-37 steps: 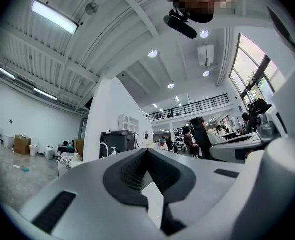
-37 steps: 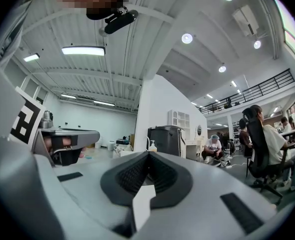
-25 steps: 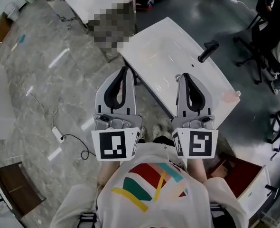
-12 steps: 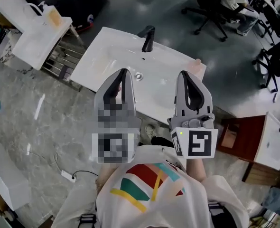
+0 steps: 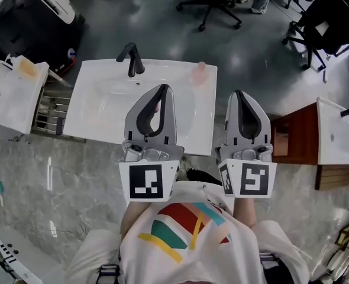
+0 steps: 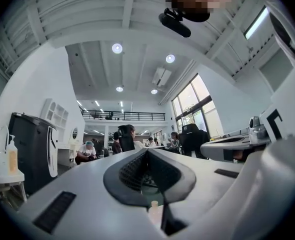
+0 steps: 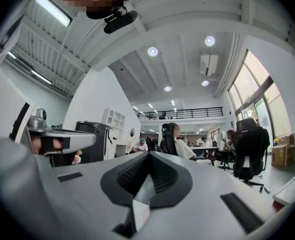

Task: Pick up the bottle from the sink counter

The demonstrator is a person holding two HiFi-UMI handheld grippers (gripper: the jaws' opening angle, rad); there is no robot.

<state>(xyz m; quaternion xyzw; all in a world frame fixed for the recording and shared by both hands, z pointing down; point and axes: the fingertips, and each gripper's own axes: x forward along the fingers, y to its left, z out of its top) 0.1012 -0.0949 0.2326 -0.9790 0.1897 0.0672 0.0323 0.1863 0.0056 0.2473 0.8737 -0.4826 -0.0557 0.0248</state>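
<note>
A small pale pink bottle (image 5: 199,73) stands upright at the far right corner of the white sink counter (image 5: 91,114), to the right of the black faucet (image 5: 131,60). Both grippers are held side by side in front of me. My left gripper (image 5: 162,89) is shut and empty, its tip over the counter's right half, short of the bottle and to its left. My right gripper (image 5: 241,93) is shut and empty too, its tip just past the counter's right edge. In the left gripper view a pale bottle (image 6: 154,211) shows low through the slit between the shut fingers (image 6: 112,181).
A second white stand (image 5: 12,102) carrying a yellowish bottle (image 5: 26,68) stands to the left of the sink, with a black cabinet (image 5: 35,19) behind it. A brown cabinet (image 5: 296,141) with a white basin (image 5: 335,138) is on the right. Office chairs (image 5: 219,2) and seated people (image 7: 180,144) are beyond.
The view has swung round: the sink counter went from the upper right to squarely under the gripper tips, and the bottle now shows near them. Both grippers stay shut and level.
</note>
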